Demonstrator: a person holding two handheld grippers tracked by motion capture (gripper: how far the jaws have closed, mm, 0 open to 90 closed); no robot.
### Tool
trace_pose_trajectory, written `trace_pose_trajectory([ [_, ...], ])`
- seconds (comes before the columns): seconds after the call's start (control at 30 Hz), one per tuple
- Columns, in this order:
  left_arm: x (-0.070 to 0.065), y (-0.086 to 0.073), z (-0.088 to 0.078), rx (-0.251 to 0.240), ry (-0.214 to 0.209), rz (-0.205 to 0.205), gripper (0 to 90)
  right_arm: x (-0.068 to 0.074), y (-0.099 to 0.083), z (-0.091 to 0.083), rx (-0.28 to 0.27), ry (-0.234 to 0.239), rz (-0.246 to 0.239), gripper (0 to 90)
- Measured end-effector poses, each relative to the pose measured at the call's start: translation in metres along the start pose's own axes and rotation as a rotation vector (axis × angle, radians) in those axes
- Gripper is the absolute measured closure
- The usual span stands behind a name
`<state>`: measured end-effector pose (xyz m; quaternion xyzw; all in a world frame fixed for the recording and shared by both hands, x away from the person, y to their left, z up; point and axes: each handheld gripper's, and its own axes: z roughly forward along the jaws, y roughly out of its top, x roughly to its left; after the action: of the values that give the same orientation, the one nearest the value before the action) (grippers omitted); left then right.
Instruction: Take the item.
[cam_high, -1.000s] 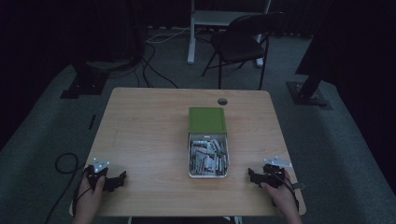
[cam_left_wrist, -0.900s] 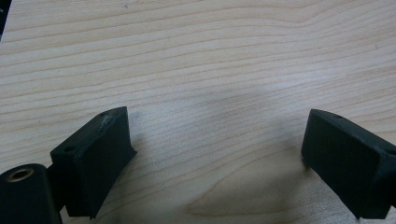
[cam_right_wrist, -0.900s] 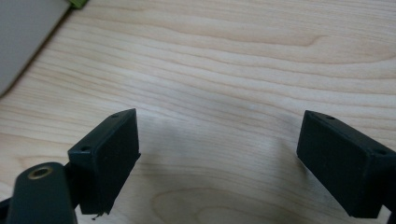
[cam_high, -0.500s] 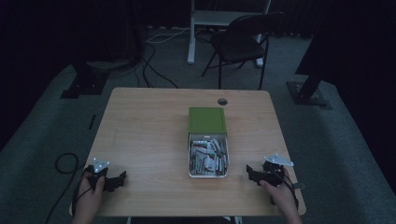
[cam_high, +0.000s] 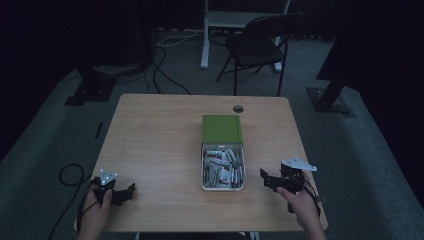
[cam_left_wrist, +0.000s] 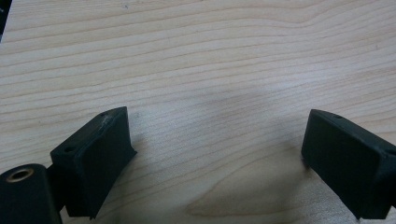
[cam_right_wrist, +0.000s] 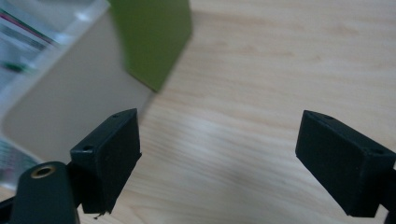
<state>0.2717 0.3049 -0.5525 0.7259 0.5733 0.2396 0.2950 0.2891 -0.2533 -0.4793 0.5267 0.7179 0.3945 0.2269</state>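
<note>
A white open box (cam_high: 205, 187) holding several small packets (cam_high: 222, 168) stands at the middle of the wooden table (cam_high: 160, 135), with its green lid (cam_high: 221, 128) lying just behind it. My left gripper (cam_high: 129, 192) rests near the table's front left corner, open, nothing between its jaws (cam_left_wrist: 217, 154). My right gripper (cam_high: 265, 179) sits open a little to the right of the box. In the right gripper view the box's wall (cam_right_wrist: 70, 107) and the green lid (cam_right_wrist: 152, 37) lie to the left of the empty gripper (cam_right_wrist: 217, 149).
A dark cable hole (cam_high: 238, 108) marks the table's far edge. A black folding chair (cam_high: 260, 45) and a white desk frame (cam_high: 240, 20) stand behind the table. Cables (cam_high: 165, 60) run over the grey carpet at the back left.
The right gripper has shifted slightly toward the box. The left gripper has not visibly moved.
</note>
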Motion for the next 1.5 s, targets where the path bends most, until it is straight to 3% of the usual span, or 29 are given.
trace_pose_trajectory([
  [0.23, 0.0, 0.0, 0.0, 0.0, 0.0, 0.0, 9.1, 0.023, 0.024, -0.01, -0.064, 0.043, -0.014, 13.6],
  [0.37, 0.0, 0.0, 0.0, 0.0, 0.0, 0.0, 9.1, 0.034, 0.034, -0.012, -0.083, 0.065, -0.049, 14.8],
  [0.57, 0.0, 0.0, 0.0, -0.001, 0.0, 0.0, 9.1, 0.047, 0.045, -0.015, -0.113, 0.114, -0.058, 14.8],
  [0.73, 0.0, 0.0, 0.0, 0.0, 0.0, 0.0, 9.1, 0.055, 0.048, -0.011, -0.116, 0.125, -0.076, 14.8],
  [0.8, 0.0, 0.0, 0.0, -0.001, 0.0, 0.0, 9.1, 0.058, 0.048, -0.009, -0.111, 0.128, -0.076, 20.9],
  [1.0, 0.0, 0.0, 0.0, -0.001, 0.0, 0.0, 9.1, 0.072, 0.049, -0.002, -0.1, 0.146, -0.094, 23.9],
  [1.33, 0.0, 0.0, 0.0, -0.001, 0.0, 0.0, 9.1, 0.107, 0.054, 0.004, -0.125, 0.184, -0.158, 36.7],
  [1.5, 0.0, 0.0, 0.0, -0.001, 0.0, 0.0, 9.1, 0.122, 0.051, 0.012, -0.111, 0.217, -0.155, 38.3],
])
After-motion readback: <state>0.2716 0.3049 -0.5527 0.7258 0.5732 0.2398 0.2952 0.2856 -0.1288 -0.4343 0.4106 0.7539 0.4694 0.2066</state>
